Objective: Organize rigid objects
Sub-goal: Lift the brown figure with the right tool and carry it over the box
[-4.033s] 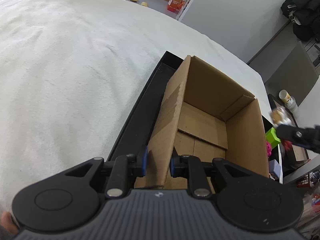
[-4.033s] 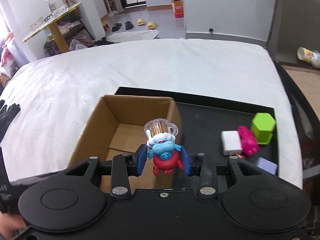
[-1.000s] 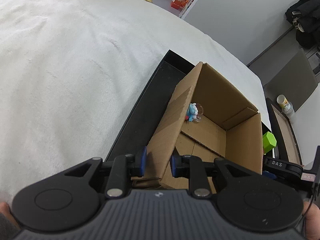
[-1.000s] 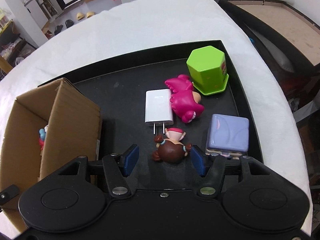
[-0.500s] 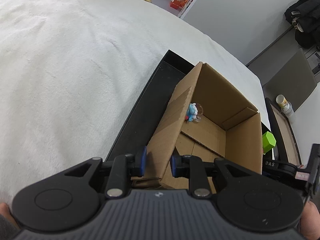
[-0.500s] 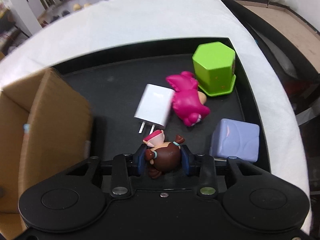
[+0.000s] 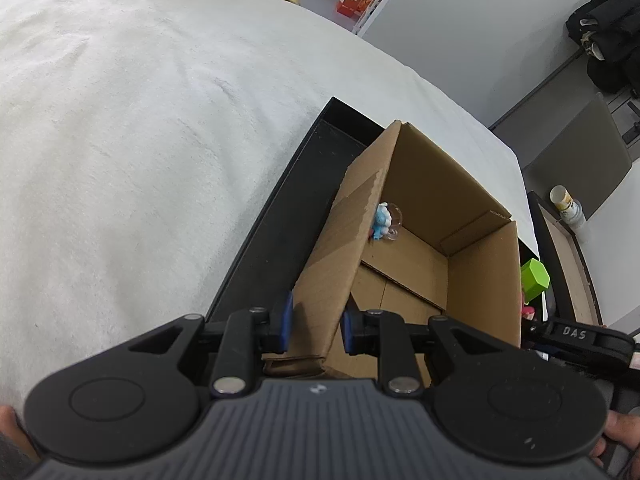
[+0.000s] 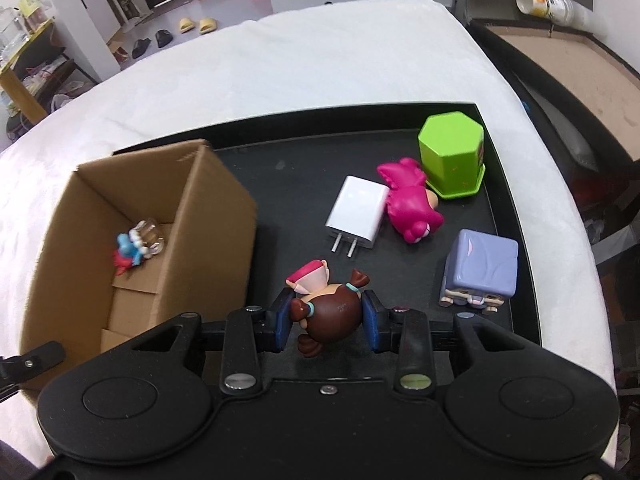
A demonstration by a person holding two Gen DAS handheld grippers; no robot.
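My right gripper [image 8: 327,322] is shut on a brown-haired doll figure [image 8: 328,306] with a pink hat, held just above the black tray [image 8: 504,184]. On the tray lie a white charger [image 8: 355,213], a pink toy [image 8: 412,206], a green hexagonal box [image 8: 450,160] and a lilac cube figure [image 8: 480,268]. The open cardboard box [image 8: 216,216] stands at the tray's left, with a blue and red figure [image 8: 130,254] inside. My left gripper [image 7: 314,327] is shut on the box's near wall [image 7: 340,256]. In that view the blue figure [image 7: 382,220] lies by the far left wall.
The tray rests on a white fleece cover [image 7: 120,128] that spreads wide to the left. A brown framed board [image 8: 560,64] and a lying bottle [image 8: 544,0] are off the right edge. Shelves, shoes and a doorway stand in the background.
My right gripper closed on the brown-haired doll, lifted it off the tray and shifted toward the box side. The left gripper kept its hold on the box wall.
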